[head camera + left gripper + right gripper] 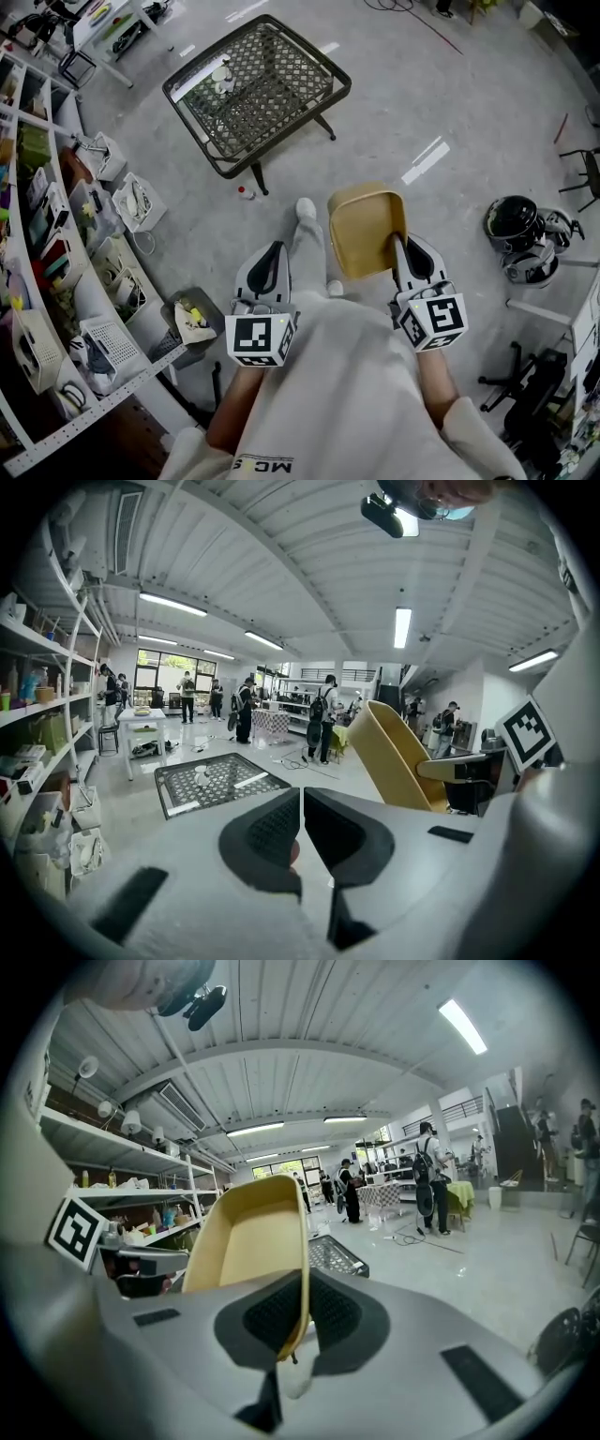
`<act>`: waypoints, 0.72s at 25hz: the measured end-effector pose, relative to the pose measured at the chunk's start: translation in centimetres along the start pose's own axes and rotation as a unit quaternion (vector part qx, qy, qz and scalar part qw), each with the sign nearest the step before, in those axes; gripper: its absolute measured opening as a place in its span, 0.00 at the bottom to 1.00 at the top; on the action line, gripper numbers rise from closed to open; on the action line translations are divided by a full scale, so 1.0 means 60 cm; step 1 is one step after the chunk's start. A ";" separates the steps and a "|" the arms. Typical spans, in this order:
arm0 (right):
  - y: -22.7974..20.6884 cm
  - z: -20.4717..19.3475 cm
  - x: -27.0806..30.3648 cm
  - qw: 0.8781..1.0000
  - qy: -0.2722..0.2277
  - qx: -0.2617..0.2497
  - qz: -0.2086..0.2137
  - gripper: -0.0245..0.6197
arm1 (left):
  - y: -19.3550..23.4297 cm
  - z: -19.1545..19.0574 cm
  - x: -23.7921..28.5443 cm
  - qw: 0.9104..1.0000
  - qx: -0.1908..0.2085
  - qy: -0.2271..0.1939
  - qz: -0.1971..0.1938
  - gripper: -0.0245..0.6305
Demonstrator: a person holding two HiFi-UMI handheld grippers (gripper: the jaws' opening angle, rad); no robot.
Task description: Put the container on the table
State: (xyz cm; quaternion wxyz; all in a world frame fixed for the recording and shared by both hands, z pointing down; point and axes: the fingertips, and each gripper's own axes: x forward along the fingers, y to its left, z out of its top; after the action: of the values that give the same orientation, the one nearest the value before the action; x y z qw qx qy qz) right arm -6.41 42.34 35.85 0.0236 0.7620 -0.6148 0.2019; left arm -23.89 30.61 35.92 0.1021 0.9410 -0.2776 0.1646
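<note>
Closest in, the left hand-held gripper (274, 251) hangs idle, its jaws pressed together on nothing, well short of the worktop. Beside it the right hand-held gripper (401, 247) is doing the work: its jaws are pinching one thin side wall of the yellow container (366, 225). The container is carried in the air, tilted rather than level, well apart from the worktop and over bare floor (469, 112). It looks like a light, stiff plastic tub with smooth walls. Easy to lift, I'd say, but a single pinch on a thin wall could let it swing or slip, so a hold low on the wall near a corner seems safest. It also wants levelling before it goes down. Farther out stands the worktop (281, 103), a dark metal mesh top on a frame, ahead and left of the container. A few small white things (223, 75) sit toward the worktop's far left corner, and most of the mesh is free. Off to the worktop's left run the shelves (56, 244), crowded with boxes
</note>
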 end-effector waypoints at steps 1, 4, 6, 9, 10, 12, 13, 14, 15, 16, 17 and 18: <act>-0.004 0.005 0.018 1.000 0.001 0.000 0.000 0.08 | 0.012 0.005 0.018 1.000 -0.001 0.000 0.000 0.09; -0.022 0.021 0.079 1.000 0.006 0.000 -0.002 0.08 | 0.047 0.026 0.084 1.000 -0.002 0.000 -0.005 0.09; -0.040 0.038 0.126 1.000 0.011 0.002 -0.004 0.08 | 0.069 0.052 0.136 1.000 -0.003 -0.003 -0.006 0.09; -0.062 0.072 0.195 1.000 0.018 0.000 -0.003 0.08 | 0.098 0.099 0.211 1.000 -0.004 -0.008 -0.010 0.09; -0.067 0.085 0.218 1.000 0.020 -0.003 -0.001 0.08 | 0.108 0.111 0.233 1.000 -0.005 -0.007 -0.013 0.09; -0.075 0.113 0.267 1.000 0.021 -0.010 0.000 0.08 | 0.134 0.132 0.279 1.000 -0.008 -0.004 -0.016 0.09; -0.079 0.128 0.292 1.000 0.021 -0.013 -0.001 0.08 | 0.149 0.142 0.300 1.000 -0.011 -0.003 -0.016 0.09; -0.083 0.143 0.317 1.000 0.022 -0.014 -0.002 0.08 | 0.164 0.153 0.320 1.000 -0.015 -0.003 -0.017 0.09; -0.087 0.157 0.340 1.000 0.022 -0.016 -0.004 0.08 | 0.179 0.163 0.339 1.000 -0.019 -0.002 -0.018 0.09; -0.091 0.171 0.363 1.000 0.021 -0.017 -0.006 0.08 | 0.192 0.173 0.358 1.000 -0.021 -0.002 -0.018 0.09; -0.095 0.185 0.386 1.000 0.020 -0.018 -0.007 0.08 | 0.204 0.183 0.376 1.000 -0.022 -0.003 -0.019 0.09; -0.100 0.197 0.409 1.000 0.018 -0.019 -0.007 0.08 | 0.216 0.194 0.394 1.000 -0.022 -0.004 -0.020 0.09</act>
State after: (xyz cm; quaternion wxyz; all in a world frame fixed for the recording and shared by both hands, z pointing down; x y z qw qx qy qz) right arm 6.54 17.70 34.52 0.0505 0.7621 -0.6125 0.2037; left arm -9.42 5.08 35.13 0.1245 0.9445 -0.2629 0.1523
